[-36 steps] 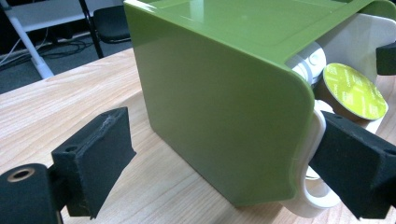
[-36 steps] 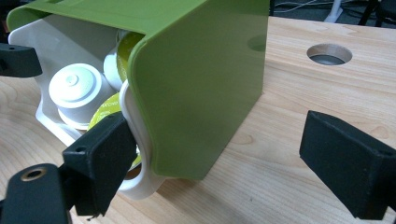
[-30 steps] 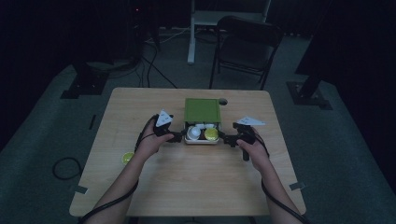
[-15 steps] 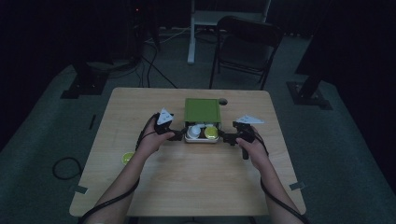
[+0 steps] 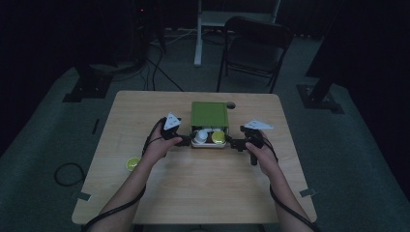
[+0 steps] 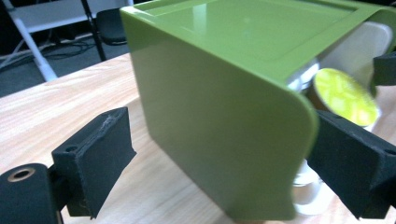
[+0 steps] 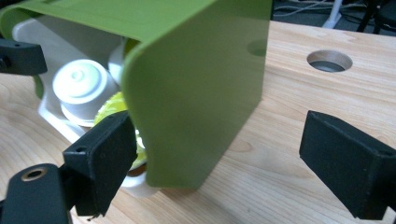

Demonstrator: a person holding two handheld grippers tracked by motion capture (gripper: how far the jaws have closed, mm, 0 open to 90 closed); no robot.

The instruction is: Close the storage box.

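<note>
A green box (image 5: 209, 114) stands mid-table with a white drawer (image 5: 208, 144) pulled out toward me. The drawer holds a white capsule (image 5: 201, 135) and a yellow-green capsule (image 5: 218, 137). My left gripper (image 5: 186, 141) is at the drawer's left end, open. In the left gripper view its jaws straddle the green box's (image 6: 219, 121) near corner, and the left gripper (image 6: 224, 168) touches nothing clearly. My right gripper (image 5: 232, 142) sits at the drawer's right end. The right gripper (image 7: 224, 163) is open too, around the green box's (image 7: 201, 88) other front corner. The white capsule (image 7: 81, 86) shows inside.
A loose yellow-green capsule (image 5: 132, 164) lies on the wooden table (image 5: 193, 193) to the left of my left forearm. A round hole (image 5: 231, 104) is in the tabletop behind the box's right side. A chair (image 5: 254, 48) stands beyond the far edge.
</note>
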